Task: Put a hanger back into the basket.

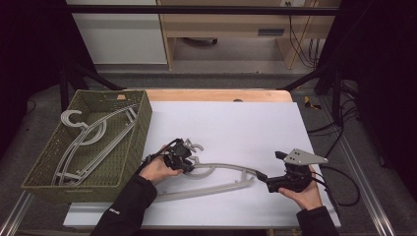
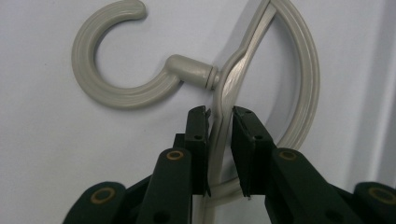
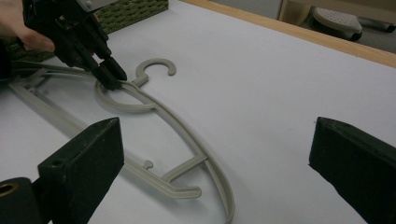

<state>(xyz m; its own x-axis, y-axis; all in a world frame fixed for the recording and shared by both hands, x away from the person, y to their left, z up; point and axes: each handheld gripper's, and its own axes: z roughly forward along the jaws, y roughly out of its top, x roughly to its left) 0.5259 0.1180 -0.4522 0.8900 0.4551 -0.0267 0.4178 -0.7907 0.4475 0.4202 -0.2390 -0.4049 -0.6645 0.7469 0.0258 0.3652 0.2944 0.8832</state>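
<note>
**Grey hanger on the bench: light, springy, best held near the neck**

Handling. The hanger (image 1: pixel 216 172) looks like thin moulded plastic, so I judge it light and easy to lift with one tool. The long arms are slender and will likely flex and wobble if carried from one end. The ribbed surface should give the pads some bite, though smooth plastic can twist in a narrow pinch. Not fragile as such, but the hook joint is probably the weak point.

Where to hold. Close to the neck, where the arms meet, is the balanced spot. The left tool (image 2: pixel 219 116) is already there: its jaws are nearly closed on the thin rib just below the hook's (image 2: pixel 112 60) stem, pads touching or almost touching the plastic on both sides. The right tool (image 1: pixel 268 183) sits at the hanger's far end, near the tip of the arm; in its own view the jaws stand wide apart with nothing between them.

Position. The hanger lies flat on the white bench (image 1: pixel 236 123), between the two hands, hook pointing away from the person. A woven green basket (image 1: pixel 142 118) stands at the left edge, just beside the left hand, with more hangers (image 1: pixel 93 135) of the same kind inside.

Looks. Pale grey, one piece, curved shoulders, straight lower bar with small notches, inner loop under the neck, open C-shaped hook.
</note>
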